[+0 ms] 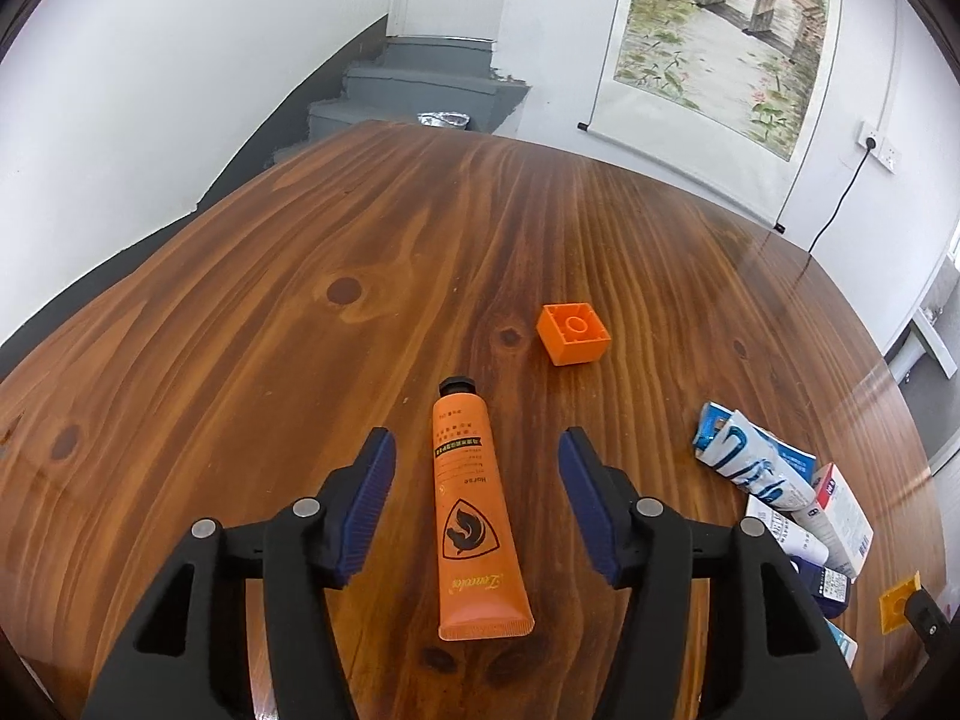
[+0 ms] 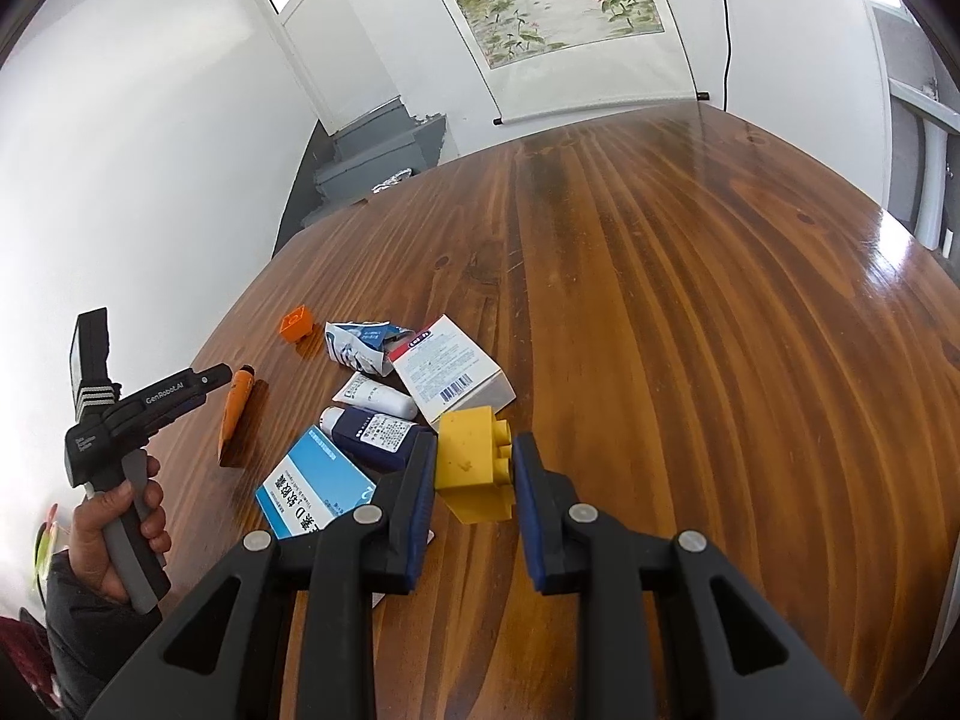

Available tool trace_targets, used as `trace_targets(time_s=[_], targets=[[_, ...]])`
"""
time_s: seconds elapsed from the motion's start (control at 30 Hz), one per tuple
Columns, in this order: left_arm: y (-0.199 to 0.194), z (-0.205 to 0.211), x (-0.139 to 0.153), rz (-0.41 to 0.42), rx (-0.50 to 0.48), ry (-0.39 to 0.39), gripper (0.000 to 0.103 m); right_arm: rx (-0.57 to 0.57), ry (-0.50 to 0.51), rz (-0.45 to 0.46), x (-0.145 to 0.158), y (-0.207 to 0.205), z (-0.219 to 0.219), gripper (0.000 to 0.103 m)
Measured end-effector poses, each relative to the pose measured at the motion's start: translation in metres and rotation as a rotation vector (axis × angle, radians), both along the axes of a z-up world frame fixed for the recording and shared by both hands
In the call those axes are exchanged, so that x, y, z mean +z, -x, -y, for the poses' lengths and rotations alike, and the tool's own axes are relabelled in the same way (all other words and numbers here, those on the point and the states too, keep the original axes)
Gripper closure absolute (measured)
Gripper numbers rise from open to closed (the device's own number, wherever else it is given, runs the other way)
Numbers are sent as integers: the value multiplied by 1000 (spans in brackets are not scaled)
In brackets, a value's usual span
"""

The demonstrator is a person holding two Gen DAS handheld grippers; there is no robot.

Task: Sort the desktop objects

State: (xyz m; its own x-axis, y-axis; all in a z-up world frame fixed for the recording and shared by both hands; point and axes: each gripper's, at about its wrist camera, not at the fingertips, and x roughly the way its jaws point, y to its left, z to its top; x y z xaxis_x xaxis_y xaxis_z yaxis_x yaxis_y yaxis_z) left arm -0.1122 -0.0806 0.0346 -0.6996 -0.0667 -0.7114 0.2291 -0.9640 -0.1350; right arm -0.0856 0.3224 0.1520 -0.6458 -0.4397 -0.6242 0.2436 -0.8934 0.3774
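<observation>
The left gripper (image 1: pixel 477 468) hangs spread over the orange tube (image 1: pixel 474 510), which lies flat on the table (image 1: pixel 300 276), cap pointing away, clear of both pads. An orange block (image 1: pixel 573 333) sits beyond it. The right gripper (image 2: pixel 474 480) pinches a yellow block (image 2: pixel 474 465) beside the pile of boxes (image 2: pixel 450 369) and tubes (image 2: pixel 375 393); whether the block rests on the wood is hard to judge.

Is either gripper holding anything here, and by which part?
The right gripper clamps the yellow block across its flat sides. The left gripper is open, straddling the orange tube on the table without touching it.
</observation>
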Motion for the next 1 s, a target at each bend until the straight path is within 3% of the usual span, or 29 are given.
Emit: trace_targets(time_s=[0.33,0.5,0.6,0.77,1.0], targets=[[29,-3,-23,90,1,12,43,32,6,-9,3,-6,7,75],[34,-12,-28,94,-8,86,43,24,6,-6,3,-5,5,75],[31,-11,-27,81,-27,65,75,25,0,-12,3,-6,6,75],[21,-13,-25,66,-49,9,75,22,1,-16,3,-7,5,75],[-5,-30,-1,-8,-81,8,75,10,11,-47,12,-10,1,75]])
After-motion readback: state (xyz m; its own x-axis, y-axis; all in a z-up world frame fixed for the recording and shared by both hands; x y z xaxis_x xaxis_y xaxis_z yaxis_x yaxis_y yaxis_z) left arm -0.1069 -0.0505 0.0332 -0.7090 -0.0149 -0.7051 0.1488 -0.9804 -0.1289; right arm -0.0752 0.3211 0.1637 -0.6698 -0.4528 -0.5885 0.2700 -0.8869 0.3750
